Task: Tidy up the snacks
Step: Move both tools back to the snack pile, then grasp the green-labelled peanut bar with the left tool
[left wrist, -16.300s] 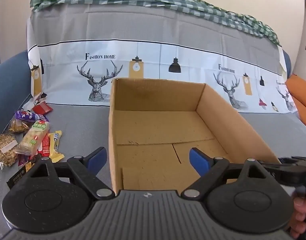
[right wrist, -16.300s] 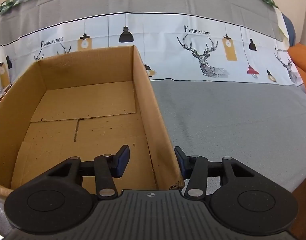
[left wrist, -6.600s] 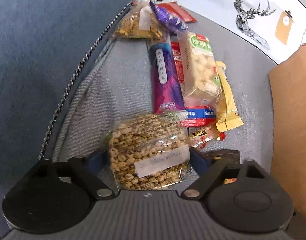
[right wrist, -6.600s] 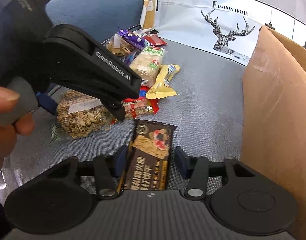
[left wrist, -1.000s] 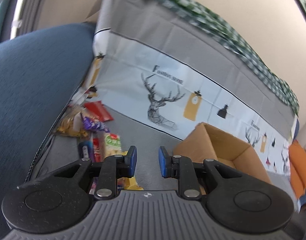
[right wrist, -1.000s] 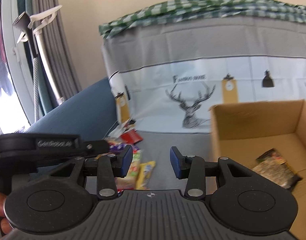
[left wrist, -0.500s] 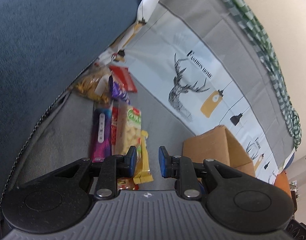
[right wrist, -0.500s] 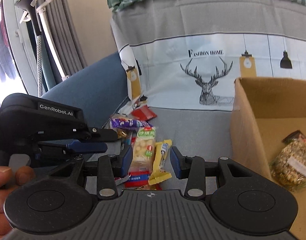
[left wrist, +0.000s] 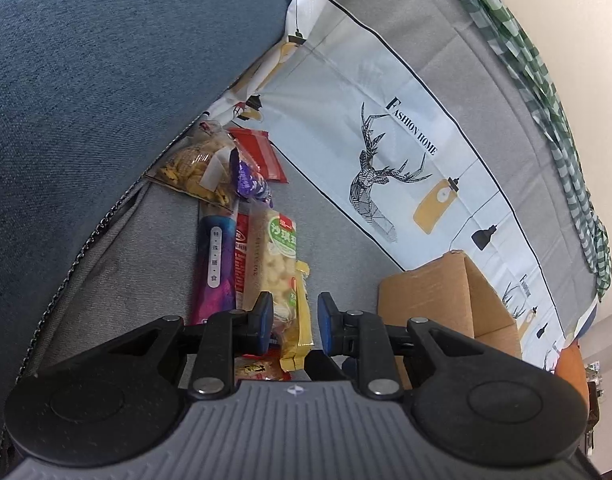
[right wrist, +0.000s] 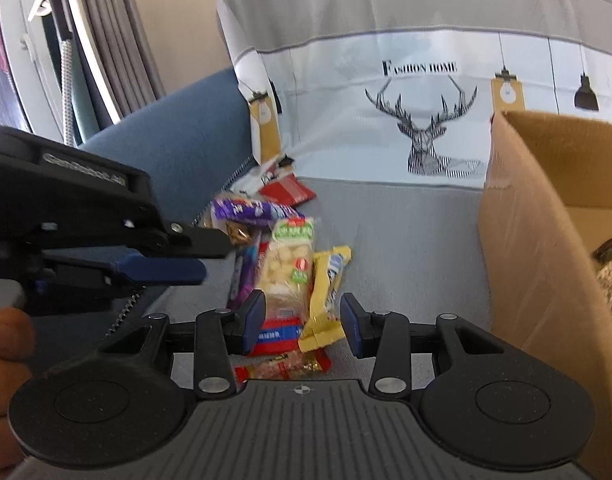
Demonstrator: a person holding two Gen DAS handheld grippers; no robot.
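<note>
Left hand-held gripper [left wrist: 295, 322]: hovering empty, jaws slightly parted.
Right hand-held gripper [right wrist: 301, 322]: gaping, empty.
Snack pile [right wrist: 283, 268]: blurring, partly hiding behind fingers.
Cardboard box [right wrist: 538, 240]: cropping off at 3 o'clock.

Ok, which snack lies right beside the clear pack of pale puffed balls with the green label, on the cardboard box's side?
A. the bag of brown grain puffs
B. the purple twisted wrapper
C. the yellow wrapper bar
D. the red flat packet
C: in the right wrist view the yellow wrapper bar lies against the clear green-labelled pack of pale puffed balls, on the side toward the brown cardboard box.
</note>
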